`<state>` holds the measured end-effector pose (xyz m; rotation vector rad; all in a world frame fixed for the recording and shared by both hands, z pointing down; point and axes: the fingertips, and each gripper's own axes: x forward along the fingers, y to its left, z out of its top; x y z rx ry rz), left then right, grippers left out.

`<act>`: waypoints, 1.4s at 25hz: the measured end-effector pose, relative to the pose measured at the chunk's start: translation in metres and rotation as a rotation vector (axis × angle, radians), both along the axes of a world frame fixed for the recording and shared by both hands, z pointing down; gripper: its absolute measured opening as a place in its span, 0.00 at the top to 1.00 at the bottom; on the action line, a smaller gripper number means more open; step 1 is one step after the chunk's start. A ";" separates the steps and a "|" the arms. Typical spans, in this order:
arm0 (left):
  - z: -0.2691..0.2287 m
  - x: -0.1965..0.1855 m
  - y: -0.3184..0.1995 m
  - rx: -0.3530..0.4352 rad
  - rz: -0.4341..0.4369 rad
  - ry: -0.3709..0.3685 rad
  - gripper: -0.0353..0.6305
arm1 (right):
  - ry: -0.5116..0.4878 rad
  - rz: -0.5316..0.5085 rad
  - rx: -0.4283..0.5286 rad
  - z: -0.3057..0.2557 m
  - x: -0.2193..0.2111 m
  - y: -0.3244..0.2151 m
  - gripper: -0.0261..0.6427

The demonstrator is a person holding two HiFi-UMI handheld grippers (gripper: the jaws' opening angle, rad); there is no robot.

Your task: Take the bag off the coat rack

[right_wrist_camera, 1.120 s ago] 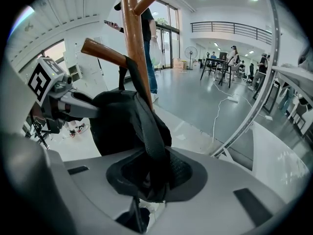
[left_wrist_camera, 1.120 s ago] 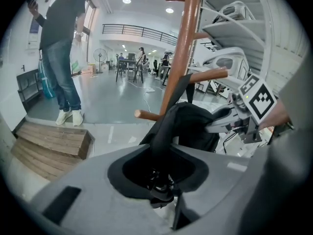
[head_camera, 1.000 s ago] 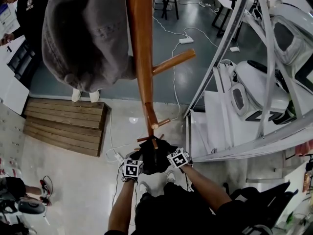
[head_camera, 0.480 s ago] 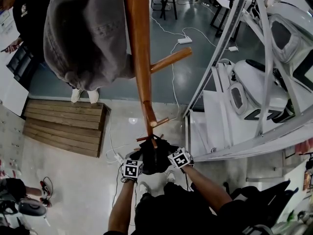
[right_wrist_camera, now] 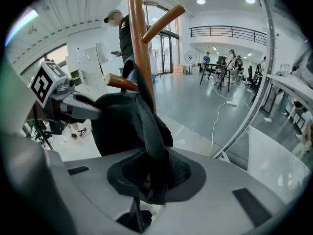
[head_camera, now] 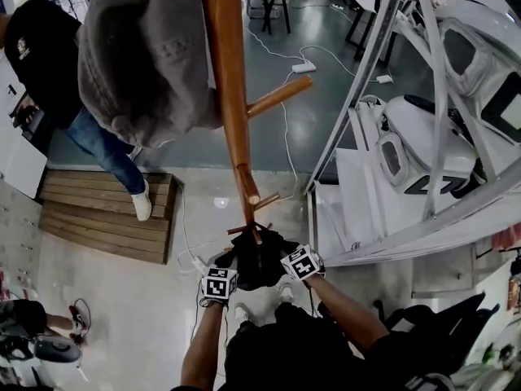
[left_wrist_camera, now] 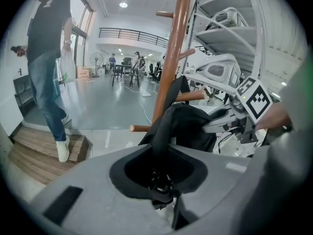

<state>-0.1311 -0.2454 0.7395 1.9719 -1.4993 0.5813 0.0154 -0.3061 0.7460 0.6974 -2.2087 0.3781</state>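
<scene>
Floor (head_camera: 334,112) glossy grey, wooden platform (head_camera: 98,214) left

coat rack (head_camera: 232,96): pole cut by top edge, head view.
grey garment (head_camera: 142,63) on it: top cut off, kind unclear.
bag (head_camera: 259,257): strap ends lost in the dark recess in each gripper view.
left gripper (head_camera: 229,272), right gripper (head_camera: 286,265): fingertips buried in bag, head view.
bystander (head_camera: 49,63): head out of frame.
far figures (left_wrist_camera: 113,61): too small to tell.

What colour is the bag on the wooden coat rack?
Black. The bag shows best in the right gripper view.
</scene>
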 end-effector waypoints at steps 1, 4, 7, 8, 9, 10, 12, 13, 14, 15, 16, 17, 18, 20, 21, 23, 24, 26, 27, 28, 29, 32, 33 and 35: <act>-0.002 0.000 0.001 0.000 0.003 -0.001 0.84 | -0.001 0.001 0.004 -0.002 0.000 0.001 0.85; -0.010 0.001 0.005 0.005 0.011 0.004 0.84 | -0.004 0.005 0.012 -0.008 0.002 0.004 0.85; -0.014 0.003 0.011 0.008 0.017 0.007 0.84 | -0.005 0.010 0.016 -0.009 0.004 0.010 0.86; -0.014 0.004 0.013 0.005 0.020 0.005 0.84 | -0.003 0.013 0.012 -0.009 0.005 0.012 0.86; -0.014 0.004 0.014 0.003 0.024 0.003 0.84 | -0.004 0.017 0.011 -0.009 0.005 0.013 0.86; -0.015 0.004 0.015 0.003 0.028 0.001 0.84 | -0.007 0.020 0.012 -0.010 0.005 0.014 0.86; -0.018 0.005 0.018 0.003 0.036 0.002 0.84 | -0.009 0.024 0.006 -0.014 0.006 0.019 0.86; -0.020 0.005 0.019 0.002 0.039 0.003 0.84 | -0.008 0.026 0.001 -0.017 0.006 0.021 0.86; -0.021 0.006 0.020 0.003 0.043 0.005 0.84 | -0.007 0.027 -0.004 -0.018 0.007 0.023 0.86; -0.022 0.007 0.021 0.004 0.048 0.006 0.84 | -0.005 0.029 -0.006 -0.019 0.009 0.025 0.86; -0.023 0.008 0.023 0.005 0.052 0.007 0.84 | -0.005 0.031 -0.003 -0.018 0.010 0.026 0.86; -0.024 0.009 0.025 0.006 0.056 0.008 0.84 | -0.008 0.033 0.002 -0.017 0.011 0.028 0.86; -0.025 0.010 0.026 0.008 0.059 0.009 0.84 | -0.011 0.035 0.007 -0.018 0.012 0.029 0.86; -0.028 0.011 0.029 0.016 0.062 0.015 0.84 | -0.017 0.039 0.014 -0.020 0.012 0.033 0.86; -0.030 0.011 0.030 0.019 0.064 0.019 0.84 | -0.020 0.042 0.017 -0.022 0.013 0.034 0.86; -0.034 0.013 0.034 0.018 0.071 0.024 0.84 | -0.014 0.049 0.007 -0.025 0.014 0.040 0.86; -0.036 0.013 0.035 0.016 0.075 0.026 0.84 | -0.012 0.053 0.001 -0.027 0.015 0.043 0.86; -0.038 0.013 0.038 0.019 0.078 0.030 0.84 | -0.020 0.059 0.004 -0.032 0.014 0.046 0.86; -0.039 0.013 0.040 0.020 0.079 0.031 0.84 | -0.023 0.061 0.009 -0.034 0.013 0.048 0.86; -0.040 0.012 0.042 0.019 0.082 0.031 0.84 | -0.026 0.062 0.015 -0.036 0.013 0.050 0.86; -0.043 0.012 0.044 0.020 0.086 0.030 0.84 | -0.027 0.065 0.022 -0.038 0.013 0.051 0.86; -0.050 0.011 0.046 0.039 0.095 0.024 0.84 | -0.034 0.072 0.027 -0.046 0.012 0.056 0.86; -0.052 0.011 0.047 0.044 0.097 0.022 0.84 | -0.038 0.074 0.029 -0.048 0.012 0.058 0.86; -0.057 0.012 0.049 0.049 0.098 0.026 0.84 | -0.049 0.077 0.035 -0.050 0.012 0.061 0.86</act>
